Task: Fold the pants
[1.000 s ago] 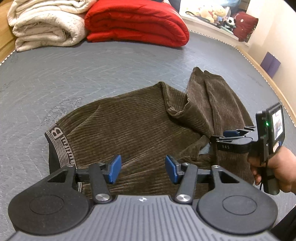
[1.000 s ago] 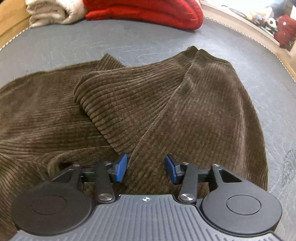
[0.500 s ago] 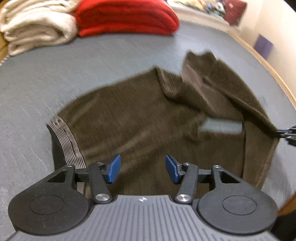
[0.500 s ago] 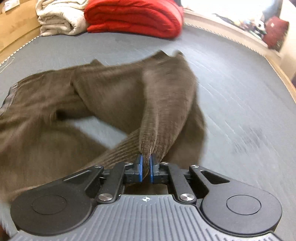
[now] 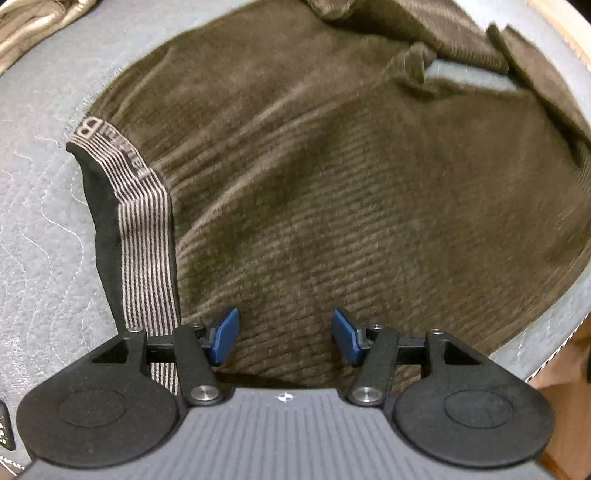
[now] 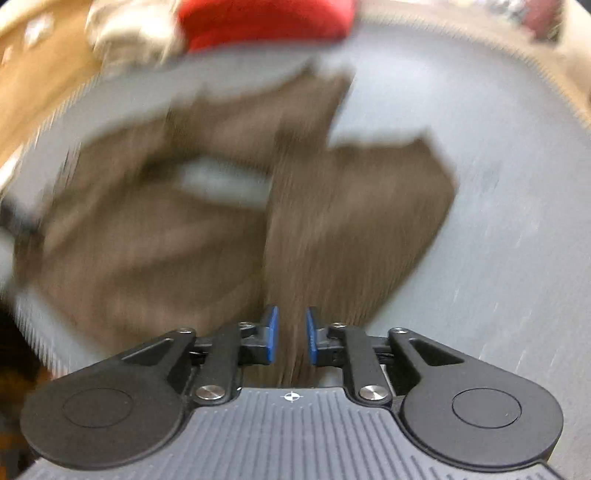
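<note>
Brown corduroy pants [image 5: 332, 177] lie spread on the grey quilted bed [image 5: 37, 236], with the striped waistband [image 5: 144, 221] at the left. My left gripper [image 5: 284, 336] is open and empty, low over the seat of the pants near the waistband. In the blurred right wrist view, my right gripper [image 6: 291, 336] is shut on a pant leg [image 6: 295, 229] and holds its fabric pulled taut toward me. The rest of the pants [image 6: 147, 229] lies to the left.
A red folded blanket [image 6: 266, 18] and a cream one [image 6: 129, 37] lie at the far side of the bed. The bed's edge [image 5: 546, 354] and wooden floor show close at the lower right of the left wrist view.
My right gripper closed on the pant leg and has pulled it back, away from the blankets. My left gripper has dropped closer to the pants near the waistband, still open.
</note>
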Demonstrator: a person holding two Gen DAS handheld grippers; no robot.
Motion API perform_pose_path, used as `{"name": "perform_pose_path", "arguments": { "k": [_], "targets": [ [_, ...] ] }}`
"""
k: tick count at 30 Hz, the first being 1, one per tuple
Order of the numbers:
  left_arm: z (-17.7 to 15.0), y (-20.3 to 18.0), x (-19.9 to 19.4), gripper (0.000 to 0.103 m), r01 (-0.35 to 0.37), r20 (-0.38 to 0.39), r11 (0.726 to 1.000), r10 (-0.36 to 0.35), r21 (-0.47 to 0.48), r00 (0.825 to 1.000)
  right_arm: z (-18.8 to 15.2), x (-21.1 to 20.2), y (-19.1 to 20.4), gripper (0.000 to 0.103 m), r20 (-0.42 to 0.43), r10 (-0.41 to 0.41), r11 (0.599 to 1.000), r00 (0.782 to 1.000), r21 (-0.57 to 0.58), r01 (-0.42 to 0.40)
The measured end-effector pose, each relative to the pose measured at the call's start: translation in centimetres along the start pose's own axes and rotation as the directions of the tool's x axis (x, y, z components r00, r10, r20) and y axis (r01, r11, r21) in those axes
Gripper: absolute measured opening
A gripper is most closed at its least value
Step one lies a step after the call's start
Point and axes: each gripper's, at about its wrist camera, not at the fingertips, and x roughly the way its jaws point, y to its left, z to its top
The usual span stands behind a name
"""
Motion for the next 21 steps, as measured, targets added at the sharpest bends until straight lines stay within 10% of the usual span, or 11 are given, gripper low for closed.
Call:
{"name": "perform_pose_path", "arguments": {
  "k": [5,15,17,19,21],
  "targets": [
    [-0.1,-0.1,0.4,0.062,-0.017,-0.009,1.000,0.017,0.007,1.000,4.8,4.5,1.9,0.049,0.089,-0.088,0.996,0.992,-0.009,0.089],
    [3.1,0.3,-3.4,0.068,0.025,0.145,0.995,-0.012,-0.092,0.989,8.4,17.1,7.4,0.048,-0.080,-0.200,0.969,0.977,-0.161,0.185],
    [3.6,0.4,-3.8,0.068,0.029,0.152,0.994,-0.013,-0.104,0.988,8.1,18.1,7.9,0.042,-0.100,-0.213,0.963,0.972,-0.187,0.192],
    [4.0,0.5,-3.7,0.068,0.025,0.153,0.994,-0.009,-0.106,0.988,8.1,18.0,7.5,0.008,-0.117,-0.203,0.967,0.972,-0.177,0.181],
    [4.4,0.7,-3.7,0.068,0.023,0.155,0.994,-0.007,-0.105,0.988,8.3,16.4,6.8,0.007,-0.082,-0.219,0.968,0.972,-0.146,0.205]
  ]
}}
